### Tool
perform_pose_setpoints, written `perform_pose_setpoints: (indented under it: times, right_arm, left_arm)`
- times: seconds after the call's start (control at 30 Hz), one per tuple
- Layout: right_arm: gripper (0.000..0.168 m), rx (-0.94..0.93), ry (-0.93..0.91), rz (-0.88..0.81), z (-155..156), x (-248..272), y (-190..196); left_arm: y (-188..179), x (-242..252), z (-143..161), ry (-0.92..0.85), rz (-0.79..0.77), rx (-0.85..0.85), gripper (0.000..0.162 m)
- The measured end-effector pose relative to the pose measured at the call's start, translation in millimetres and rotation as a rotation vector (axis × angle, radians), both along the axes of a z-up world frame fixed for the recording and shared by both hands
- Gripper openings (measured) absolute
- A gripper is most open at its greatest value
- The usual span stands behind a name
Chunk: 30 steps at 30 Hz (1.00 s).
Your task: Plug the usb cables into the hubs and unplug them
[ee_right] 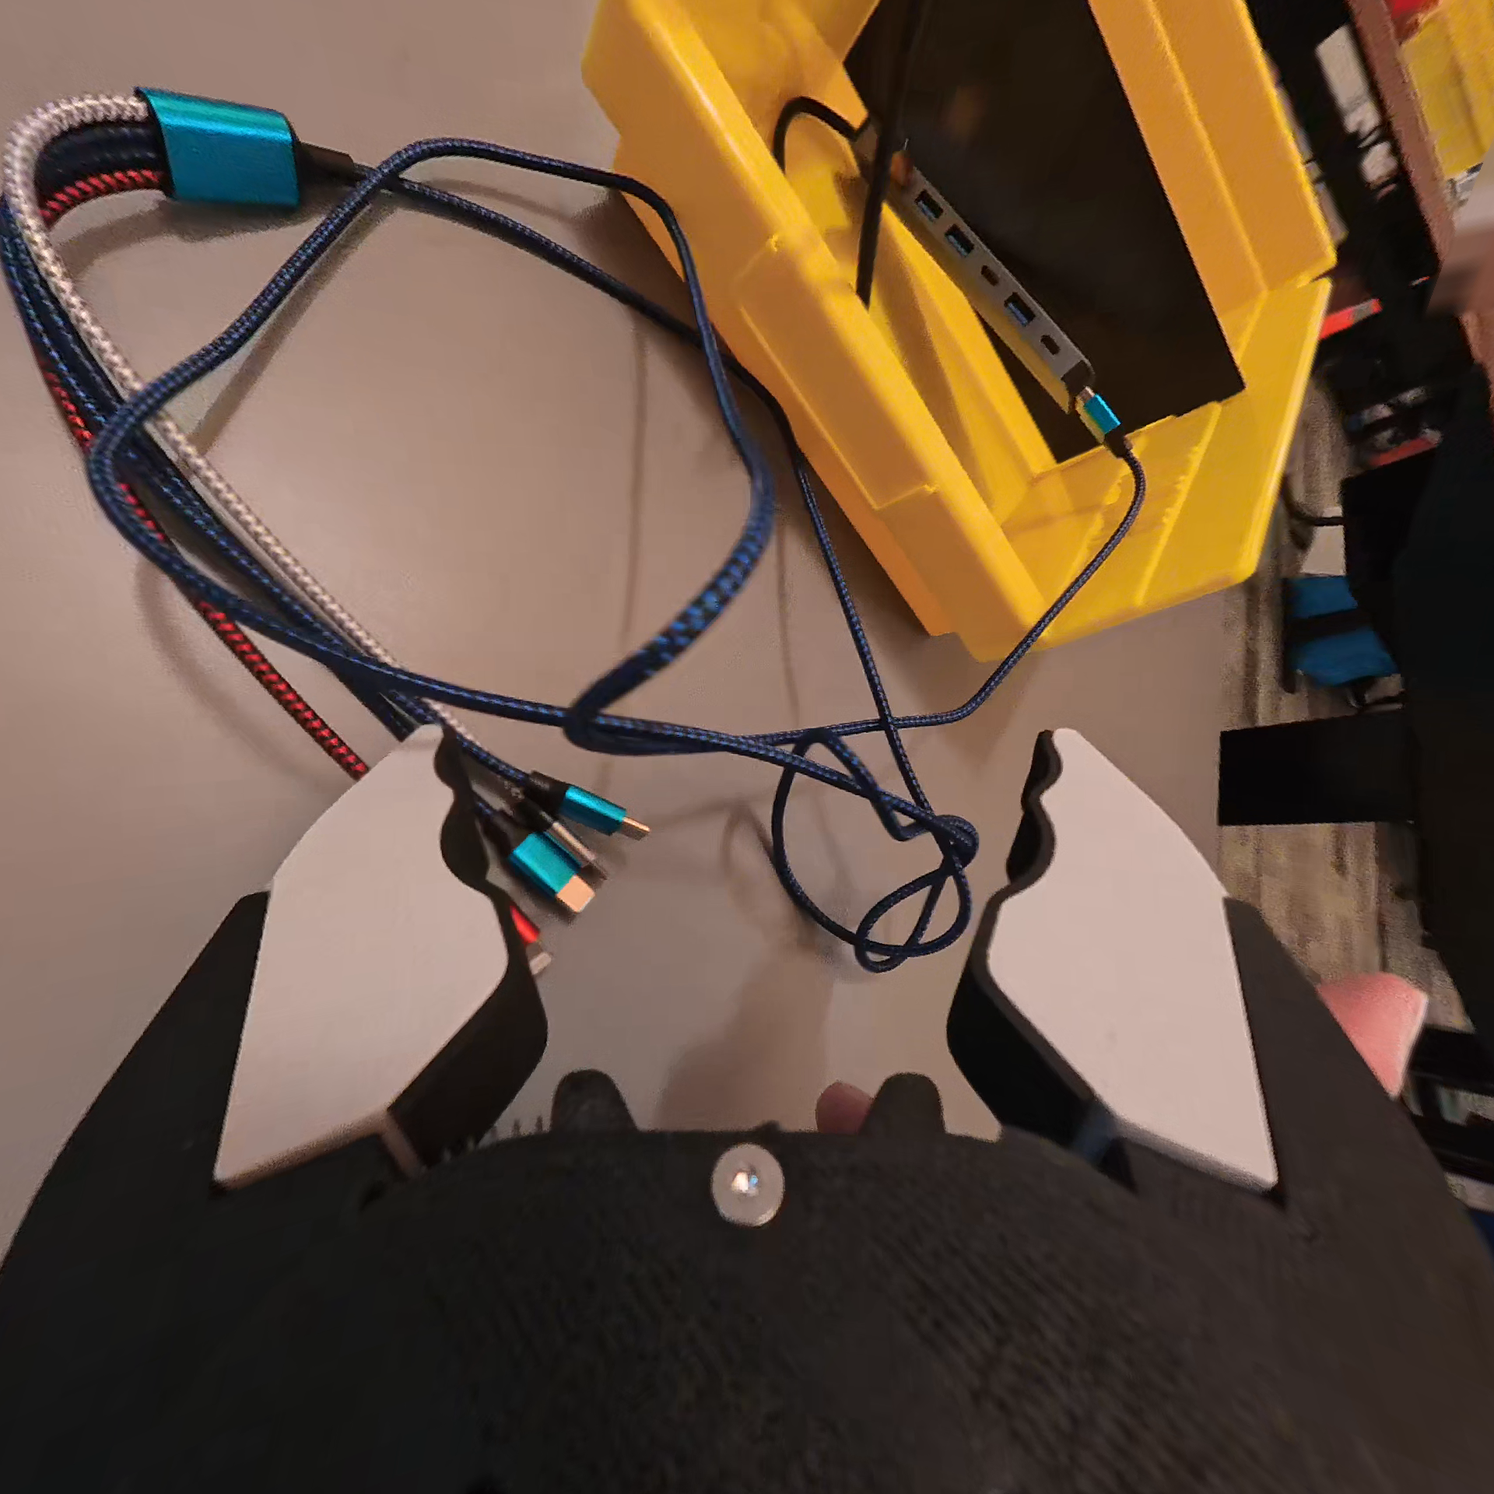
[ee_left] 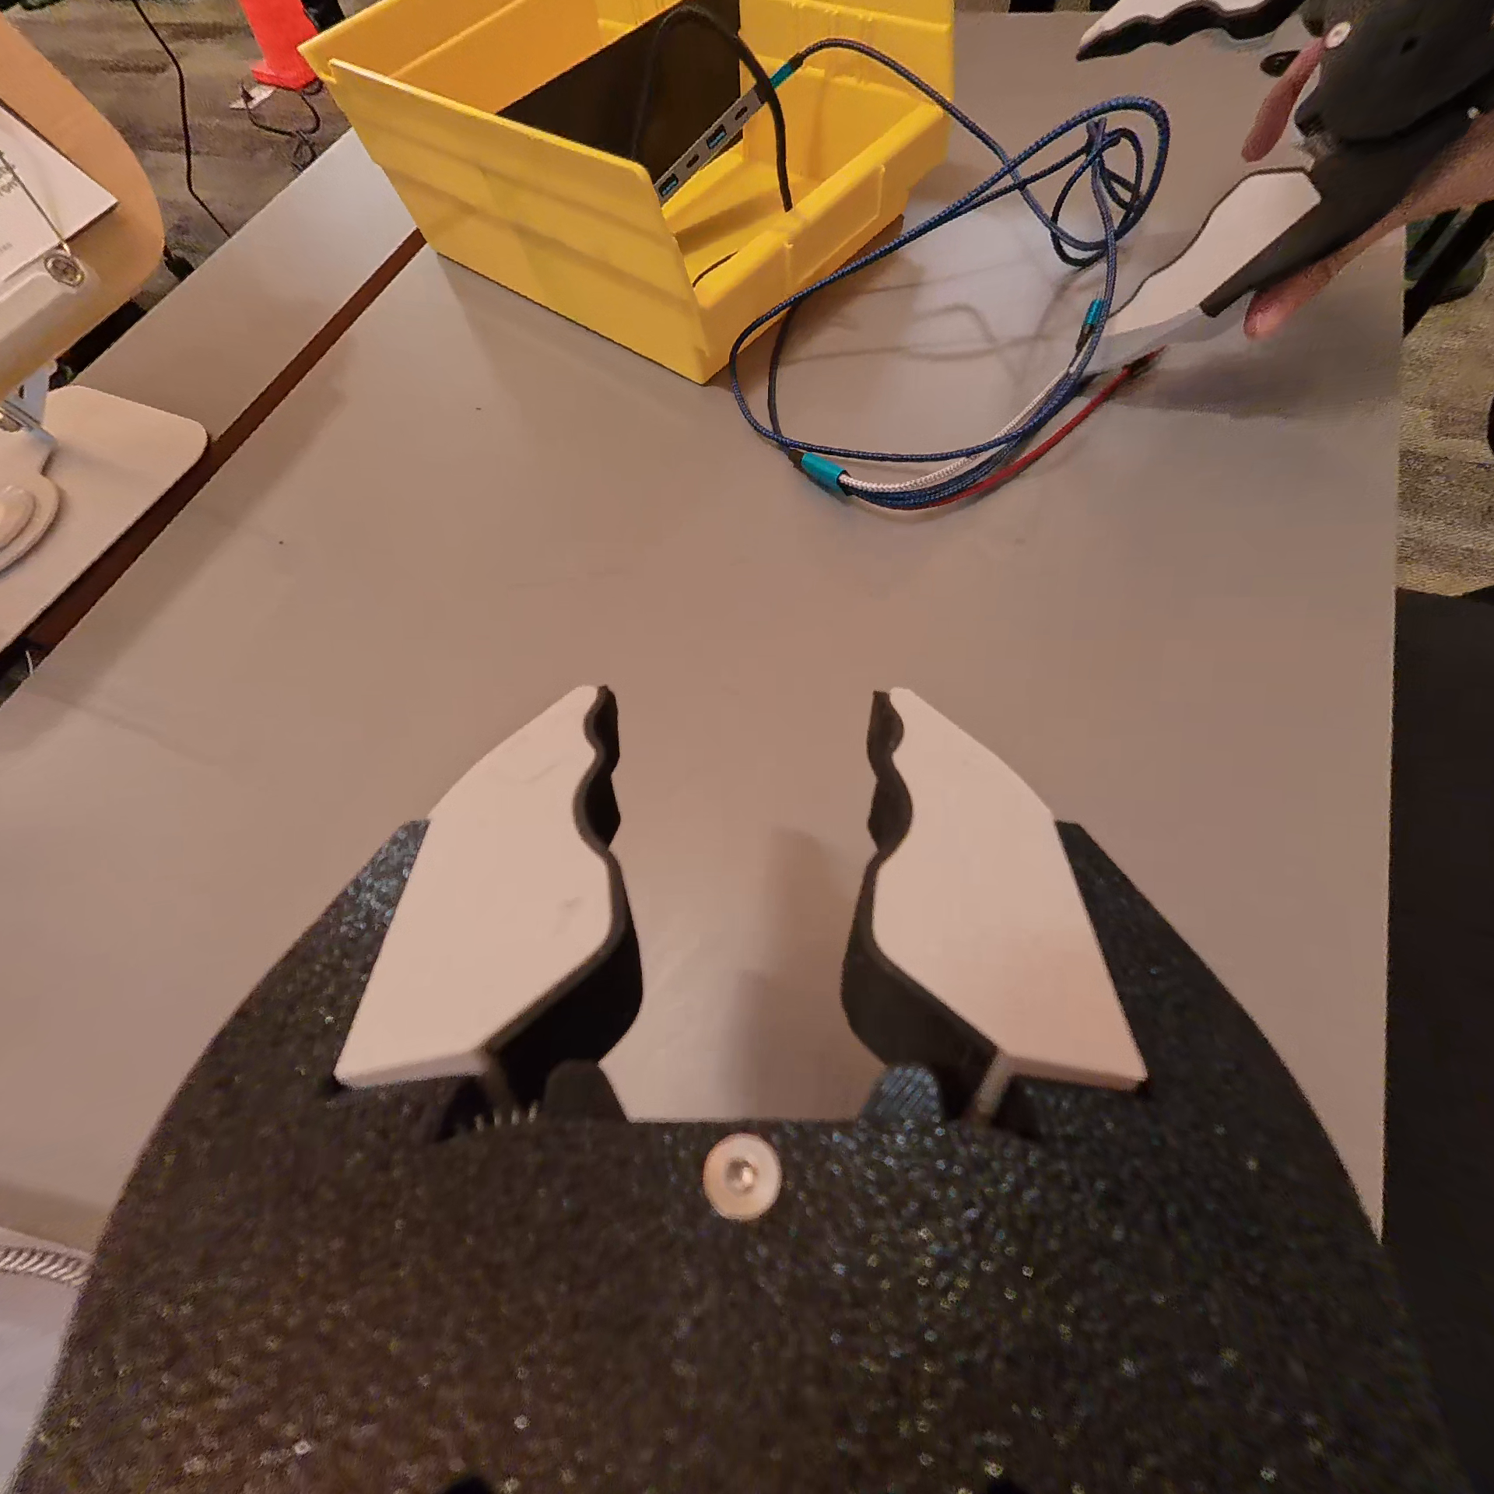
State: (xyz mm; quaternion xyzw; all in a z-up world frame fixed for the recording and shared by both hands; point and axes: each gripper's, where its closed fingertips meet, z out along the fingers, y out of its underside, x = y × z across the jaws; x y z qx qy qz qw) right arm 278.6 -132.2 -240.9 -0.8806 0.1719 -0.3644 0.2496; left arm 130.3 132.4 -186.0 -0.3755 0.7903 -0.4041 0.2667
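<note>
Jaws of the left gripper (ee_left: 744, 711) stand spread apart with nothing between them, low over a bare stretch of the grey table (ee_left: 485, 566). Far ahead in the left wrist view a yellow plastic bin (ee_left: 566, 218) sits on the table, holding a black block (ee_left: 622, 89) with a grey USB hub (ee_left: 711, 145) propped against it; blue ports show along the hub's side. A teal-tipped plug (ee_left: 788, 71) is seated in the hub's upper end, and its blue braided cable (ee_left: 1075, 186) runs out over the bin's edge into a loose tangle on the table to the right. A teal splitter sleeve (ee_left: 825, 471) gathers silver, red and blue strands near the tangle's front. At the upper right a gloved hand (ee_left: 1390, 162) holds the right gripper (ee_left: 1196, 154), its lower white finger touching down beside the cables.

Seen from the right wrist view, the right gripper (ee_right: 744, 744) is released wide, empty, and hovers over the cable ends. Loose teal connectors (ee_right: 566, 849) lie just inside its left finger (ee_right: 364, 930), and a small knotted loop of blue cable (ee_right: 905, 873) lies between the fingers. The splitter sleeve (ee_right: 222, 145) is at the upper left. The bin (ee_right: 930, 404) is at the upper right, with the hub (ee_right: 994, 283) inside and one plug (ee_right: 1098, 412) still in its end.
</note>
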Motion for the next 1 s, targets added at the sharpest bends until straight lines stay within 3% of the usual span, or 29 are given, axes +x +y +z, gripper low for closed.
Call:
perform_pose_setpoints:
  times: [0.23,0.5,0.87,1.0]
  right_arm:
    - [0.098,-0.024,0.122,0.185,-4.3,5.7,-1.8]
    - [0.104,-0.077,0.356,0.193,-29.0,7.6,0.7]
    - [0.123,-0.041,0.738,0.301,-24.9,-33.0,10.1]
    - [0.129,-0.071,0.754,0.299,-30.2,-38.5,15.8]
  left_arm:
    - [0.6,0.3,-4.7,0.014,-0.003,0.006,0.059]
    - [2.5,-0.8,-9.8,0.036,-0.007,0.006,0.059]
    - [2.2,-2.8,-17.0,0.070,-0.018,0.011,0.059]
    - [0.8,-3.0,-19.6,0.081,-0.022,0.018,0.060]
